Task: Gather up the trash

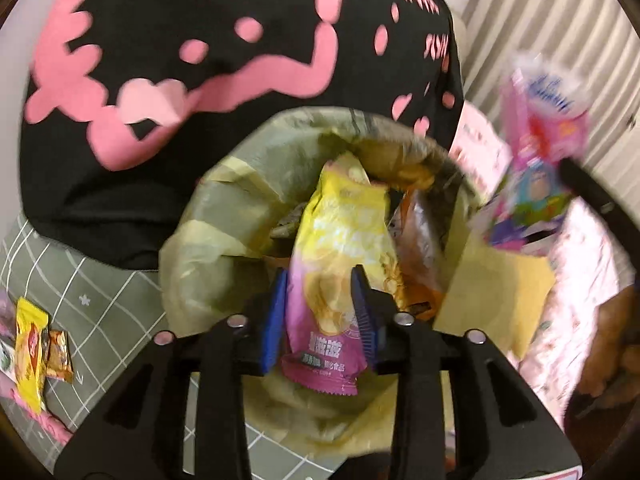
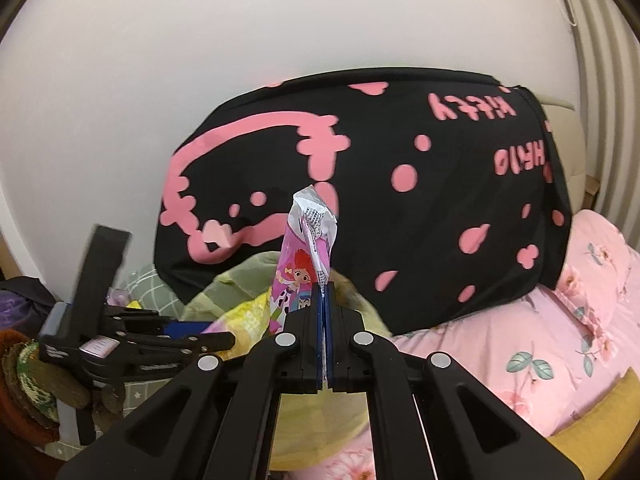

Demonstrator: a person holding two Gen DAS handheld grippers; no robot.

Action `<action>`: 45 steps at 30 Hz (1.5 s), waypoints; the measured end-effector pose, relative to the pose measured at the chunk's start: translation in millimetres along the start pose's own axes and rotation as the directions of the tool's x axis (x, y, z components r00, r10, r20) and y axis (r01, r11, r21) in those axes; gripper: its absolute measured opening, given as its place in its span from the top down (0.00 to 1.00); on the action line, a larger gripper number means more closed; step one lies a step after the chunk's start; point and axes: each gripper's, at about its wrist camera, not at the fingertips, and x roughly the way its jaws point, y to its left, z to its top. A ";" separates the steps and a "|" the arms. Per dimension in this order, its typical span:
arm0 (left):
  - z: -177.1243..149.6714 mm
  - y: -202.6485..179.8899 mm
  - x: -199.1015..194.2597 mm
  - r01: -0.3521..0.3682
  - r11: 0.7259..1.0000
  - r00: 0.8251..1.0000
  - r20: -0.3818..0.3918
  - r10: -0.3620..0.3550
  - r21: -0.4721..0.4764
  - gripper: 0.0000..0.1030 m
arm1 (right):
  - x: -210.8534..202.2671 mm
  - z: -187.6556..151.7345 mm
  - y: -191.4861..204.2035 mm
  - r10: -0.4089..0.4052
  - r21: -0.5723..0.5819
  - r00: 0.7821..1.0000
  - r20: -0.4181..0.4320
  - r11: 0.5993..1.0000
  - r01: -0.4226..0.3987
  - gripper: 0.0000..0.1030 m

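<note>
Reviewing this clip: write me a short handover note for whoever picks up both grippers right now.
Left gripper: jaws parted around the yellow-and-purple snack bag, over the lined trash bin; pads do not look pressed on it.
Right gripper: shut on the pink cartoon wrapper, beside the bin.
Done: several wrappers already in the bin.
Left: let the snack bag fall in, drop the pink wrapper, then fetch the yellow packet and small brown packet on the green checked sheet.
</note>
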 end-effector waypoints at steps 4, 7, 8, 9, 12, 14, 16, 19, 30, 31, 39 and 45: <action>-9.6 18.8 -34.1 0.017 0.998 0.998 0.055 -0.014 -0.059 0.65 | 21.4 -5.4 15.1 0.053 0.026 0.998 -0.038 0.998 -0.052 0.97; -19.2 36.6 -57.1 -0.005 0.995 0.995 0.103 0.015 -0.096 0.65 | 45.8 -15.5 34.8 0.108 0.048 0.990 -0.092 0.993 -0.104 0.97; -23.7 44.3 -65.9 -0.021 0.994 0.992 0.124 0.034 -0.110 0.65 | 53.1 -19.8 41.2 0.117 0.050 0.987 -0.113 0.993 -0.112 0.97; -26.5 50.6 -70.7 -0.031 0.992 0.990 0.135 0.047 -0.121 0.64 | 62.9 -25.2 48.2 0.122 0.047 0.982 -0.142 0.992 -0.116 0.97; -33.4 68.1 -83.2 -0.047 0.987 0.986 0.151 0.071 -0.156 0.64 | 94.3 -36.4 60.7 0.069 0.016 0.968 -0.241 0.998 -0.067 0.97; -43.5 83.6 -93.9 -0.053 0.982 0.984 0.155 0.082 -0.184 0.63 | 109.4 -44.8 59.0 0.030 0.014 0.957 -0.289 1.000 -0.027 0.97; -52.5 99.5 -102.2 -0.060 0.976 0.983 0.156 0.094 -0.208 0.61 | 116.9 -48.6 57.2 0.010 0.015 0.949 -0.317 1.000 -0.006 0.97; -62.5 123.7 -106.1 -0.065 0.963 0.983 0.151 0.108 -0.261 0.60 | 123.6 -49.1 61.8 -0.043 -0.035 0.937 -0.345 0.999 0.033 0.97; -116.7 196.8 -123.0 -0.093 0.894 0.978 0.129 0.165 -0.439 0.60 | 109.6 -48.0 67.2 -0.079 -0.034 0.942 -0.327 0.997 0.072 0.92; -120.4 200.6 -123.7 -0.094 0.889 0.978 0.127 0.167 -0.447 0.60 | 105.7 -46.9 68.6 -0.090 -0.042 0.944 -0.316 0.996 0.081 0.85; -152.0 229.0 -130.3 -0.112 0.856 0.977 0.104 0.189 -0.504 0.60 | 70.1 -37.3 90.9 -0.128 -0.083 0.966 -0.224 0.990 0.112 0.54; -173.3 259.1 -143.8 -0.154 0.812 0.963 0.099 0.251 -0.563 0.60 | 54.8 -28.0 122.5 -0.090 -0.103 0.982 -0.167 0.992 0.074 0.54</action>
